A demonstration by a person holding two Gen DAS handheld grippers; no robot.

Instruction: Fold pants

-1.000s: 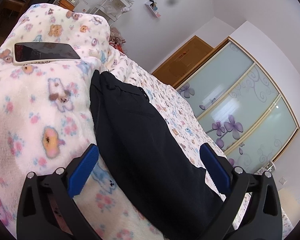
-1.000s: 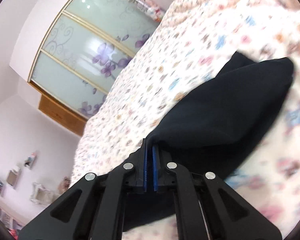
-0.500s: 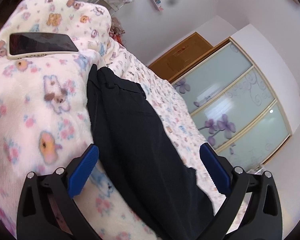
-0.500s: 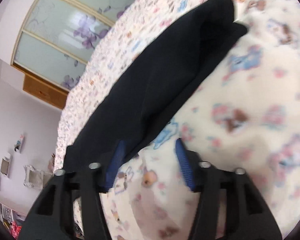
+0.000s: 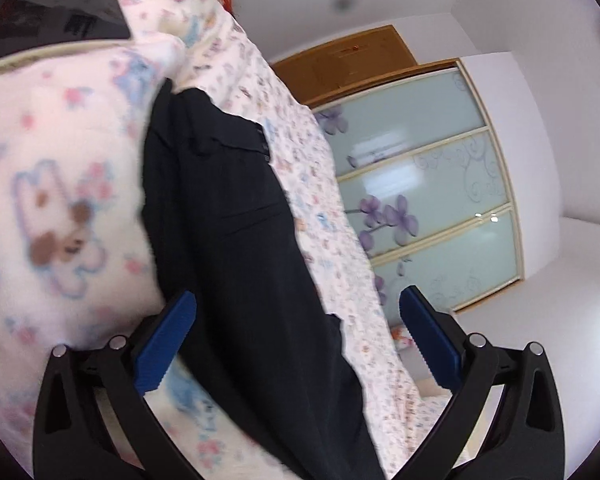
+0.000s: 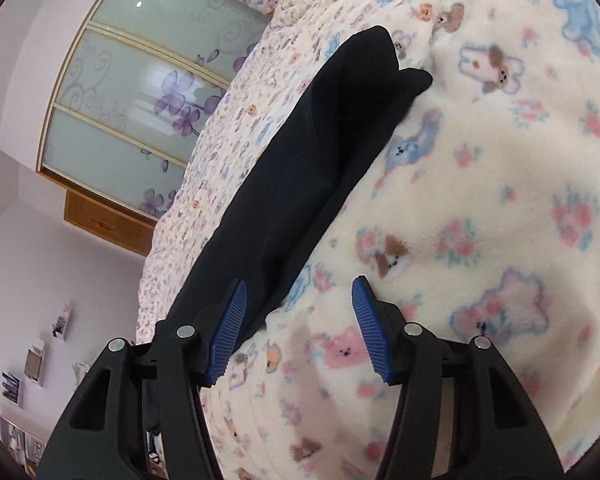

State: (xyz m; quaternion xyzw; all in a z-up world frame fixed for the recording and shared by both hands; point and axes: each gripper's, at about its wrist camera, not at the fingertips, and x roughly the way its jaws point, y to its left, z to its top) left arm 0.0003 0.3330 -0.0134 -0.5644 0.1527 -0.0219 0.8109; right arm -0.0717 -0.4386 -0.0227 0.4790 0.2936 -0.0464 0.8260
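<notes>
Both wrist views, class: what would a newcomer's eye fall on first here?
The black pants lie in a long strip along the bed, dark against the pale cartoon-print blanket. In front, each view shows blue pads of an open hand-held gripper. Behind the bed stand frosted wardrobe doors with purple flowers.

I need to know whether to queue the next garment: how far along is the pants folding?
Done: the black pants lie in a long narrow strip on the blanket, legs apparently stacked. In hand: nothing; left gripper and right gripper are both open. Left: folding the strip across its length.
</notes>
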